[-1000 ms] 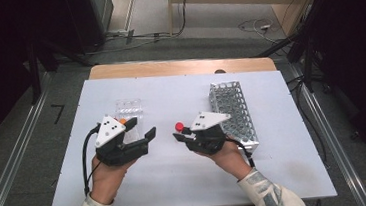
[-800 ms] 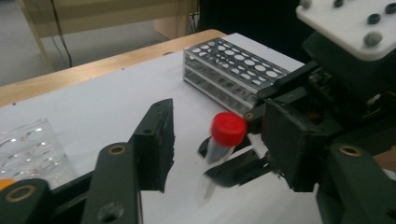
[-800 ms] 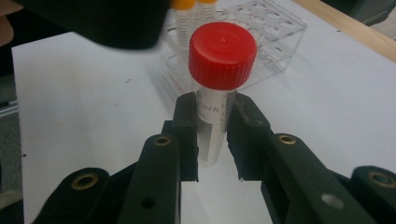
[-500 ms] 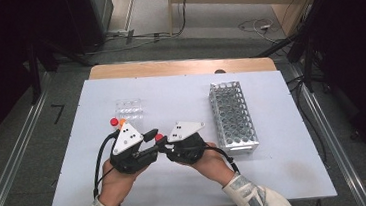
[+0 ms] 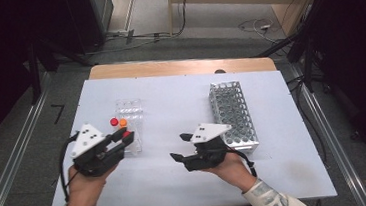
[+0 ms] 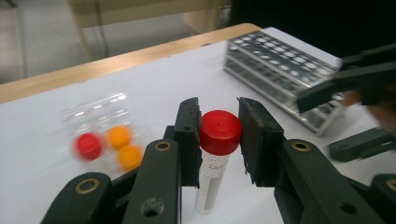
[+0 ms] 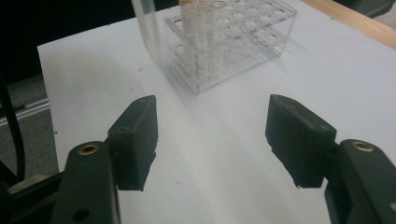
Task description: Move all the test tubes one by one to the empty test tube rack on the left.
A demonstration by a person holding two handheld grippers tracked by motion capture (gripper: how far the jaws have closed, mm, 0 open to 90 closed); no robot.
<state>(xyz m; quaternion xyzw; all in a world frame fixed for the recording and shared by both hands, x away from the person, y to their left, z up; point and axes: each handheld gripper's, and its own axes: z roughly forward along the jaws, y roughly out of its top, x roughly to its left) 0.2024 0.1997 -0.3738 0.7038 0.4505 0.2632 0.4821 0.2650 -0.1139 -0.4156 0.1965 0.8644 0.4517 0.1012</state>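
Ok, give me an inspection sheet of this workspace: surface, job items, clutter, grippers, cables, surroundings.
Surface: white tabletop with a wooden far edge, bare in the middle.
Job's things: red-capped clear plastic tube; clear plastic tube rack holding one red and some orange-capped tubes; metal mesh tube rack, seemingly empty.
Clutter: nothing seen.
Grippers: left gripper shut on the red-capped tube beside the clear rack, its jaws having just closed; right gripper open, nothing between its jaws, which have just opened.
Cables: black cable by the left gripper; loose cables on the floor beyond the table.
Surroundings: grey floor, metal rails at both sides, dark equipment.
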